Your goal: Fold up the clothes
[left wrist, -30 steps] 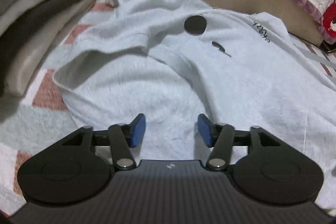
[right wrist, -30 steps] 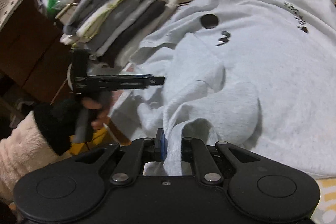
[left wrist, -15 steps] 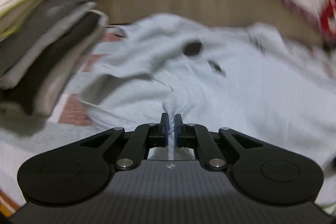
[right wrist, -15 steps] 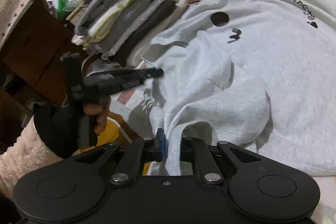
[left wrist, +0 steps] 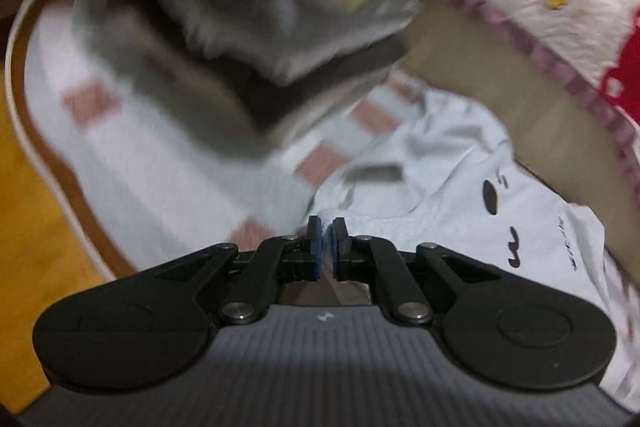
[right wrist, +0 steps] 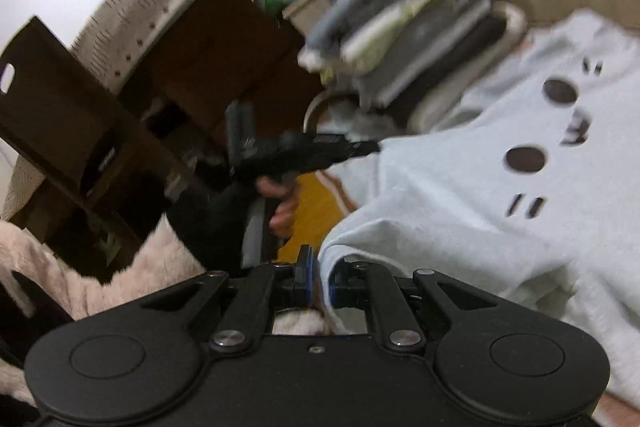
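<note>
Between the pads of my left gripper a thin fold of the pale sweatshirt is pinched. The jaws are opening by a hair, yet the cloth sits between them and the pads press on it. My right gripper is also nearly closed, clamped on another edge of the same sweatshirt, whose hem rises straight from the pads.

Just ahead of the left gripper and off to its right, the garment spreads over the checked bedcover, its dark printed face showing. From the right gripper I see that face ahead and to the right. My left hand with its gripper is ahead and to the left, holding the far edge of the cloth.

The fabric looks thick, fleecy and soft. I judge it light but floppy: it will sag between my two grips and drag across the bedcover, not slide cleanly. It is not fragile or slippery, so a firm pinch on a hem or seam should hold. The best holds are the two corners of one edge, kept taut so the fold line stays straight.

Farther ahead of both grippers stands a stack of folded clothes, blurred, and beyond it a quilt with red patches.
</note>
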### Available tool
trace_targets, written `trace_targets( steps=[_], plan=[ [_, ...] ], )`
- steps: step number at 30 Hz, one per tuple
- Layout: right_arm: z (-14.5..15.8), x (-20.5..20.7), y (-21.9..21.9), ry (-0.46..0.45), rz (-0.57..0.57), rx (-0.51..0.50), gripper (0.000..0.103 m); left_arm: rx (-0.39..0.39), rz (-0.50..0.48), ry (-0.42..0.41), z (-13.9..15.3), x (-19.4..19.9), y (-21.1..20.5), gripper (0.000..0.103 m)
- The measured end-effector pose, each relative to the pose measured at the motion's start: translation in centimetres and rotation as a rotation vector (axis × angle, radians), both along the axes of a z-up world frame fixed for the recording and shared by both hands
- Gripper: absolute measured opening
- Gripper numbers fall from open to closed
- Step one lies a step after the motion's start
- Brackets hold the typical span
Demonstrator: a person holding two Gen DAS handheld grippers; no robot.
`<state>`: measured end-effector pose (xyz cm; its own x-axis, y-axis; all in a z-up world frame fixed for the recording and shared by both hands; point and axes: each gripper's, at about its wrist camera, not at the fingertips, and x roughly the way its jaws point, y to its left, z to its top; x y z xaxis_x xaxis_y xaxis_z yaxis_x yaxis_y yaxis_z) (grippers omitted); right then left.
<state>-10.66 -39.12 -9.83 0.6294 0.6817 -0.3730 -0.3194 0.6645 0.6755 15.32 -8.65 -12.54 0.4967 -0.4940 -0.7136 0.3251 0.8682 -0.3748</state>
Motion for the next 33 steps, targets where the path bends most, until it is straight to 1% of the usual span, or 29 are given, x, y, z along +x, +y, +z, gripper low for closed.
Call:
trace_targets(
  steps=[1,2,3,4,5,6,7,9,11,12,13,14,16,17,19,22,23,24,25,26,28,30,31,32,33],
  plan=[
    [-0.7,0.3,0.6,0.022,0.018,0.002,0.011,0.021,0.015,0.016,-0.3,0.2,0.0,0.007],
    [-1.4,0.4,1.4,0.044,0.039,0.005,0.011,0.051,0.03,0.012,-0.3,0.1,0.0,0.007],
    [-2.0,0.5,2.1,0.065,0.062,0.009,0.011,0.071,0.037,0.007,-0.2,-0.2,0.1,0.009],
    [-2.4,0.4,2.7,0.081,0.095,0.014,0.011,0.069,0.035,0.009,0.2,-0.5,0.3,0.012],
    [-2.5,0.5,3.3,0.091,0.123,0.013,0.01,0.042,0.032,0.025,0.6,-1.0,0.7,0.023],
    [-2.5,0.6,3.5,0.091,0.131,0.011,0.01,-0.012,0.022,0.052,1.0,-1.6,1.2,0.031],
    [-2.4,0.6,3.7,0.09,0.14,0.01,0.01,-0.079,0.006,0.084,1.2,-2.4,1.7,0.032],
    [-2.3,0.7,4.0,0.091,0.154,0.008,0.01,-0.172,-0.062,0.139,1.7,-4.5,2.3,0.036],
    [-2.4,0.7,3.7,0.091,0.142,0.024,0.01,-0.206,-0.175,0.192,2.0,-6.8,2.0,0.04],
    [-2.4,0.6,3.4,0.084,0.122,0.041,0.01,-0.215,-0.238,0.219,2.1,-8.0,1.8,0.04],
    [-2.2,0.5,2.9,0.073,0.092,0.059,0.009,-0.217,-0.302,0.228,2.5,-9.4,1.5,0.04],
    [-1.9,0.2,1.9,0.051,0.037,0.081,0.008,-0.206,-0.368,0.204,3.1,-10.9,1.3,0.04],
    [-1.2,-0.1,-0.6,0.025,-0.083,0.141,0.008,-0.138,-0.476,0.091,4.6,-13.8,1.0,0.041],
    [-1.1,-0.1,-1.8,0.028,-0.132,0.158,0.008,-0.101,-0.509,0.031,5.1,-15.0,0.9,0.041],
    [-0.7,0.0,-3.9,0.037,-0.203,0.166,0.008,-0.064,-0.555,-0.07,5.8,-16.5,0.3,0.041],
    [-0.1,0.6,-5.3,0.045,-0.229,0.202,0.008,-0.045,-0.615,-0.206,7.0,-18.0,-1.3,0.047],
    [0.3,0.8,-5.1,0.039,-0.217,0.206,0.008,-0.043,-0.64,-0.253,7.4,-18.6,-1.8,0.052],
    [0.7,1.0,-5.0,0.033,-0.205,0.209,0.008,-0.041,-0.666,-0.293,7.9,-19.2,-2.1,0.059],
    [1.1,1.3,-4.8,0.025,-0.19,0.213,0.008,-0.037,-0.688,-0.323,8.3,-19.9,-2.5,0.064],
    [1.6,1.5,-4.3,0.016,-0.162,0.22,0.008,-0.045,-0.704,-0.343,8.5,-20.3,-2.8,0.068],
    [2.1,1.7,-3.2,0.008,-0.094,0.247,0.008,-0.089,-0.72,-0.359,8.7,-20.8,-3.1,0.072],
    [2.2,1.7,-2.1,0.017,-0.04,0.246,0.008,-0.14,-0.695,-0.333,8.5,-20.8,-3.1,0.083],
    [2.3,1.6,-1.6,0.023,-0.019,0.238,0.008,-0.158,-0.672,-0.3,8.3,-20.5,-3.2,0.083],
    [2.3,1.4,-1.2,0.029,-0.003,0.232,0.008,-0.169,-0.646,-0.247,8.1,-20.1,-3.5,0.083],
    [2.1,1.1,-1.2,0.034,-0.003,0.235,0.008,-0.164,-0.639,-0.201,7.9,-19.6,-4.0,0.074]
  ],
)
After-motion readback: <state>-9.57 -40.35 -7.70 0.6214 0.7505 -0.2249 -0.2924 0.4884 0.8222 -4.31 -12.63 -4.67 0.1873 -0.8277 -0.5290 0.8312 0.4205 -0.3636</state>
